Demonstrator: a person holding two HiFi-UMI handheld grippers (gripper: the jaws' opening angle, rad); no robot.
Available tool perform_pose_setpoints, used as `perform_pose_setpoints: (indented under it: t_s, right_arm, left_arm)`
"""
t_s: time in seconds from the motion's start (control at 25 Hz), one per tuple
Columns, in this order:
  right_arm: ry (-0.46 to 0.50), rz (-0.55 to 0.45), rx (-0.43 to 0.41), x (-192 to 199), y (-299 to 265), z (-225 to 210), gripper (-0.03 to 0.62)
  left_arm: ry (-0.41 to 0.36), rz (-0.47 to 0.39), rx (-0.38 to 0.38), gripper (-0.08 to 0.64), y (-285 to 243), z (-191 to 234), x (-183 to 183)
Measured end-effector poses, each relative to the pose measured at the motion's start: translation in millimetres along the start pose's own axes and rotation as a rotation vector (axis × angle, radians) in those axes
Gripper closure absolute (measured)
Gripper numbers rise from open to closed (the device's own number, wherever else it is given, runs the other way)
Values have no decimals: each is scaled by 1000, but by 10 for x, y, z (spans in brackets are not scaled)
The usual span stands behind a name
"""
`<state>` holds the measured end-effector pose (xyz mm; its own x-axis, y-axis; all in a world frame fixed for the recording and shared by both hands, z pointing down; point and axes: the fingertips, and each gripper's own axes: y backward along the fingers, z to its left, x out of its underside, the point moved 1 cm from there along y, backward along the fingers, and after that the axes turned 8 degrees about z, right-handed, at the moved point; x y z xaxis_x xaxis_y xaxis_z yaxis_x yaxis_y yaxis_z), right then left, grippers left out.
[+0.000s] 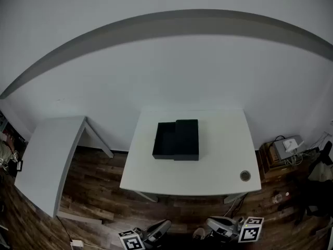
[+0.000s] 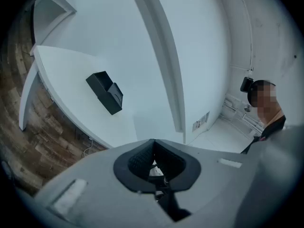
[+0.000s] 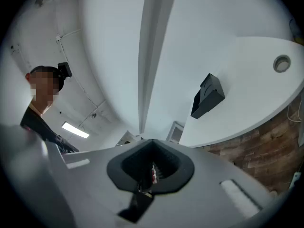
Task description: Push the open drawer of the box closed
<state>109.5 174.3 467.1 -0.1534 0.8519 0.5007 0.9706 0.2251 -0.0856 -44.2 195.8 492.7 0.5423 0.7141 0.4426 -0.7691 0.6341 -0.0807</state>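
A white-walled room with a wood floor holds the white table [image 1: 218, 171] in front of you, and the black box [image 1: 188, 139] sits near its middle with its drawer [image 1: 164, 141] pulled out to your left. You hold the left gripper [image 2: 153, 151] and right gripper [image 3: 152, 156] low by your body, well apart from the box, each with its jaws pressed together on nothing. That probably suits a push, since closed jaws give a blunt tip to set against the drawer front.
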Motion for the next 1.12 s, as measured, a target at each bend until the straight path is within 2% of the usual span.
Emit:
perform_pose_setpoints:
  t_s: [0.4, 0.64, 0.92, 1.12]
  right_arm:
    - [13, 2, -1, 37, 60, 48, 591]
    - [17, -34, -20, -89, 146, 14, 589]
    - [3, -103, -25, -351, 366, -117, 588]
    - [17, -128, -19, -504, 508, -188, 588]
  left_arm:
    - [19, -21, 3, 560, 23, -37, 56]
    - [25, -32, 10, 560, -27, -52, 22]
    - [-43, -19, -5, 560, -158, -127, -48]
    - [-98, -47, -39, 560, -199, -134, -249]
